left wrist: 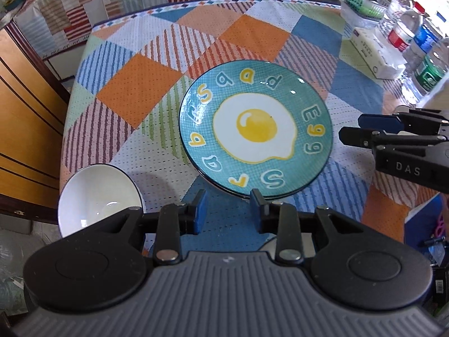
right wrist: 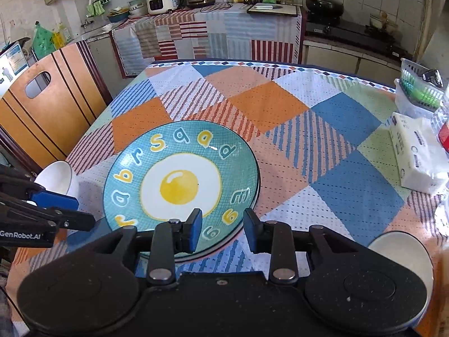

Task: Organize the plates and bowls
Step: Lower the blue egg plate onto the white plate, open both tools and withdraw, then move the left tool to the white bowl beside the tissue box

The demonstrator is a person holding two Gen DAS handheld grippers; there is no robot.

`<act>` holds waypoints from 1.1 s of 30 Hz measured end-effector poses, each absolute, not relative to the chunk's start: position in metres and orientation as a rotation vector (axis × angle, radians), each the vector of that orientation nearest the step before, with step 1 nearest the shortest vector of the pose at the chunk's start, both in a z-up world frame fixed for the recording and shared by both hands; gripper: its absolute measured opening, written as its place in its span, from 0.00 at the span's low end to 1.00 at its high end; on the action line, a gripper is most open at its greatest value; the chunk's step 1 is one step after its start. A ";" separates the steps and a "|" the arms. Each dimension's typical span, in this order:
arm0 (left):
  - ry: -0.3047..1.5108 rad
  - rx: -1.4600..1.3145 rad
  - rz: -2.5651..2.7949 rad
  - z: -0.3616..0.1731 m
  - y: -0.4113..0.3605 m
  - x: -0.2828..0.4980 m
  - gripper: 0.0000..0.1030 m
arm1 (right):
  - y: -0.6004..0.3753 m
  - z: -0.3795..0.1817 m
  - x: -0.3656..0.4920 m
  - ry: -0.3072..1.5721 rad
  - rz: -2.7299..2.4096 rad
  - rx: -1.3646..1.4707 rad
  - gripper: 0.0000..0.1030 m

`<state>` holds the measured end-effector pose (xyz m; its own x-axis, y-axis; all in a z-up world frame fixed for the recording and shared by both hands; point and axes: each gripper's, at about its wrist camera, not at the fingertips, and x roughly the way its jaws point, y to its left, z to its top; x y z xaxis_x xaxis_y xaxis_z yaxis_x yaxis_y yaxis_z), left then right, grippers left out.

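A teal plate with a fried-egg picture [left wrist: 255, 129] lies on top of another plate in the middle of the patchwork table; it also shows in the right wrist view [right wrist: 179, 182]. A white bowl [left wrist: 95, 196] stands at the table's left front edge, also seen in the right wrist view [right wrist: 57, 179]. A second white bowl [right wrist: 404, 255] sits at the front right. My left gripper [left wrist: 228, 206] is open and empty just before the plates' near rim. My right gripper [right wrist: 221, 229] is open and empty over the plates' near right rim.
A tissue pack [right wrist: 415, 154] and a plastic basket [right wrist: 418, 92] stand at the table's right side, with several water bottles [left wrist: 407, 31] beside them. A wooden chair [right wrist: 47, 101] stands at the left. A kitchen counter [right wrist: 213, 16] runs behind.
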<state>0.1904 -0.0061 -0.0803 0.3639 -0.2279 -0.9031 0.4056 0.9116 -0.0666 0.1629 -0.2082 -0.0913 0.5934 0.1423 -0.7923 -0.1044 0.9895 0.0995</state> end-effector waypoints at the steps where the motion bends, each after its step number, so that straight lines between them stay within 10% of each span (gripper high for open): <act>1: 1.124 0.183 -0.414 -0.076 -0.006 0.186 0.31 | -0.210 -0.088 0.158 0.922 0.142 0.047 0.39; 33: 0.983 0.331 -0.549 -0.032 -0.135 0.087 0.47 | -0.315 -0.070 0.031 0.903 0.093 0.014 0.71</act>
